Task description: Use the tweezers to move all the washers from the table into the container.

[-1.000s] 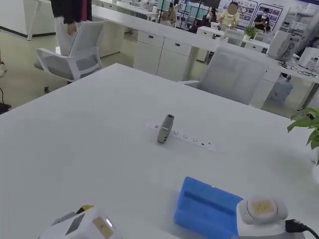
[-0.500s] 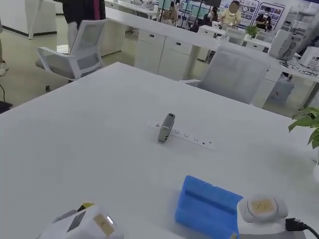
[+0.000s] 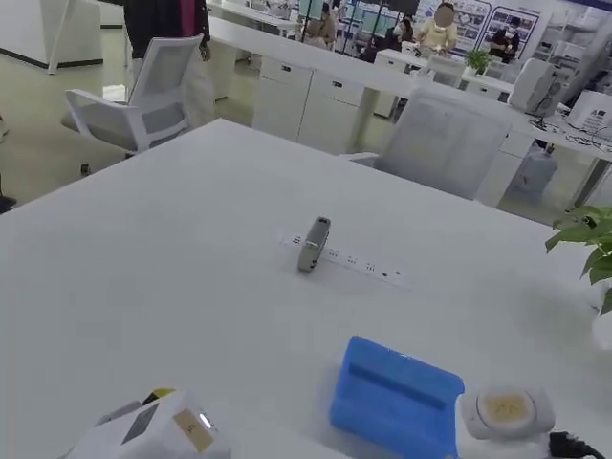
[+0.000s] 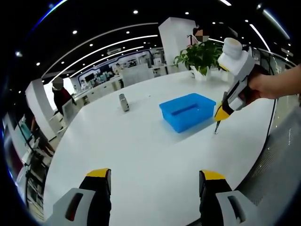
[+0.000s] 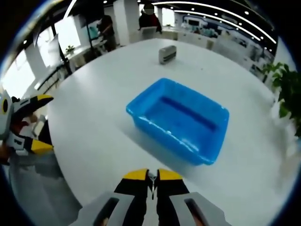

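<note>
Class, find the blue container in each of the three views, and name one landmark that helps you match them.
Head view: blue container at the bottom, right of centre.
Left gripper view: container just right of centre.
Right gripper view: container at centre.
Shared landmark: small grey device beyond it.

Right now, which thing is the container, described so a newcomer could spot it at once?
Start at the big white table. Near its front edge, closer than the grey plug on the power strip, sits the container. It is the one bright blue open rectangular tub, empty inside.
</note>
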Demonstrator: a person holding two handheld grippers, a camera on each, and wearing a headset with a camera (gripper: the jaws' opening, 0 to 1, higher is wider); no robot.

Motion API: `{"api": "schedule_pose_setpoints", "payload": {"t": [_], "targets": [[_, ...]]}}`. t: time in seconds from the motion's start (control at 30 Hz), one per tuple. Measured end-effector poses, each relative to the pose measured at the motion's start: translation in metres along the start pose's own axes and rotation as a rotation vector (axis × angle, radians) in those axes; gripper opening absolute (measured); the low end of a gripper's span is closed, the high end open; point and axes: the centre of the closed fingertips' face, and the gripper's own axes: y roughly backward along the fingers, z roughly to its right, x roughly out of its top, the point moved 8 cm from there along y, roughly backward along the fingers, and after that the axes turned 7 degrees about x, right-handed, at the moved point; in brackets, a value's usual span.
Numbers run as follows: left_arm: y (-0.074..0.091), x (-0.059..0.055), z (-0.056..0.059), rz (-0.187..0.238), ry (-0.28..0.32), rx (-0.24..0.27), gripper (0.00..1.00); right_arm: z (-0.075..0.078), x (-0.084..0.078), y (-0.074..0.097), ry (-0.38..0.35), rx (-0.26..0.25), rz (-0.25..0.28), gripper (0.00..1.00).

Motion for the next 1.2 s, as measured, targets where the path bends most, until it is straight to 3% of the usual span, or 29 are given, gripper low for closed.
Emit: {"api": "schedule_pose_setpoints", "payload": {"t": [0.17,0.33,0.63,0.8,0.97,1.1,1.2], "targets": [[0.000,0.000,0.000,0.003,0.006,-0.003,0.78,-0.001,0.003,0.000,-0.015,0.027,0.018,0.02],[0.000,0.000,0.001,-0.001,0.002,-0.006,0.78,-0.007,0.010,0.013,-0.017,0.030,0.047,0.02],[-0.001,0.000,0.002,-0.005,-0.006,-0.016,0.78,-0.010,0.044,0.041,0.000,0.035,0.160,0.02],[-0.001,0.000,0.003,-0.007,-0.006,-0.026,0.78,0.004,0.059,0.044,0.002,0.006,0.203,0.02],[-0.001,-0.001,0.004,-0.009,-0.005,-0.033,0.78,0.018,0.062,0.040,-0.025,-0.036,0.216,0.02],[-0.001,-0.001,0.003,-0.010,0.000,-0.034,0.78,0.034,0.063,0.028,-0.035,-0.062,0.206,0.02],[-0.001,-0.001,0.003,-0.009,0.005,-0.032,0.78,0.035,0.058,0.021,-0.037,-0.079,0.178,0.02]]}}
